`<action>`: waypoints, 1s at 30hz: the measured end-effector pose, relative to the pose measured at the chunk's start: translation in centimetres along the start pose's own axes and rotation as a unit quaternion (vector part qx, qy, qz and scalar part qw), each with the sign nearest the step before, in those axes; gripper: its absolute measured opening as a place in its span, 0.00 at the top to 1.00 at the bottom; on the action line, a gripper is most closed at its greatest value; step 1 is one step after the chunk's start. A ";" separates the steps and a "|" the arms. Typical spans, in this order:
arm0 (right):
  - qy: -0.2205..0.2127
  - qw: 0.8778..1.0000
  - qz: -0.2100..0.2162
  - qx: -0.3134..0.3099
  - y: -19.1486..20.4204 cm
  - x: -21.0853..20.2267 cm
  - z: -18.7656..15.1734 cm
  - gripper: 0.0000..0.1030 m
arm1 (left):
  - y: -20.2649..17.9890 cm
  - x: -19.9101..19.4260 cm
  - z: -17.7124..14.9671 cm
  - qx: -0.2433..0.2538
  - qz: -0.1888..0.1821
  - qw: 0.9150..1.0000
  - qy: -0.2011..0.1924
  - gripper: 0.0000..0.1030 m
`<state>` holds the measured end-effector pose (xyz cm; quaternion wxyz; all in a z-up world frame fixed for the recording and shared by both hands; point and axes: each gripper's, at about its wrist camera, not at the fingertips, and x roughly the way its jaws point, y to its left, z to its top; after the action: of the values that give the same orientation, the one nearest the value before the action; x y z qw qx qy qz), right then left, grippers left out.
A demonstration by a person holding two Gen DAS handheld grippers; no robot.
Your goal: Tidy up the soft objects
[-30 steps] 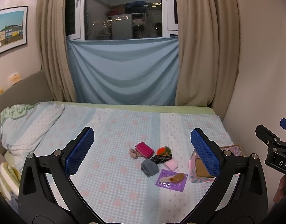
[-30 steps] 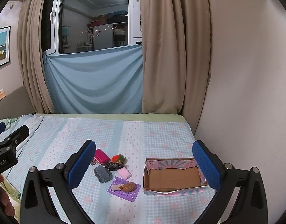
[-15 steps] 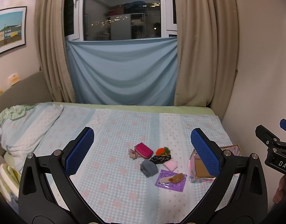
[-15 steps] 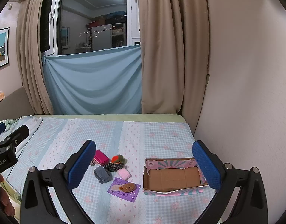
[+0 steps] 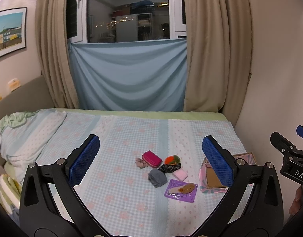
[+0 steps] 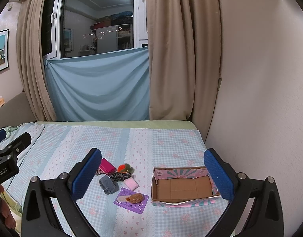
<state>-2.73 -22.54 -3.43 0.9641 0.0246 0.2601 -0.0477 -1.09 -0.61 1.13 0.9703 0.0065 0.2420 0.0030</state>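
Note:
A small pile of soft things lies on the bed: a magenta pouch (image 5: 152, 158) (image 6: 106, 165), a grey rolled sock (image 5: 156, 178) (image 6: 108, 185), a pink sock (image 5: 180, 174) (image 6: 131, 184), a dark patterned scrunchie (image 5: 169, 167), an orange-green plush (image 5: 172, 159) (image 6: 125, 167) and a brown plush on a purple card (image 5: 182, 190) (image 6: 132, 198). An open cardboard box (image 6: 183, 185) (image 5: 209, 179) stands to their right, empty. My left gripper (image 5: 150, 160) and right gripper (image 6: 152, 175) are both open and empty, held above the bed short of the pile.
The bed (image 6: 161, 144) has a blue checked sheet and a rumpled pillow (image 5: 28, 130) at the left. A wall (image 6: 260, 98) runs along the right side, curtains and a window at the far end.
Both views have shifted slightly; the grippers have drifted a little while staying open. The objects on the bed have not moved.

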 end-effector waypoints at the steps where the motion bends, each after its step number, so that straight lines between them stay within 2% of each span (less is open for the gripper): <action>1: 0.000 1.000 0.000 0.000 0.0 0.0 -0.1 0.00 | 0.0 0.1 0.0 0.000 0.000 1.000 0.001 0.00; 20: 0.002 1.000 -0.001 -0.001 0.1 0.0 0.0 0.00 | 0.2 0.8 -0.2 0.000 -0.002 1.000 0.006 0.00; 30: 0.024 1.000 0.002 0.005 -0.1 1.1 1.3 0.00 | 0.2 2.5 0.5 -0.008 -0.005 0.999 0.033 0.00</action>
<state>-1.20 -22.83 -2.85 0.9576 0.0312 0.2826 -0.0464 1.33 -0.40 0.40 0.9617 -0.0029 0.2742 0.0003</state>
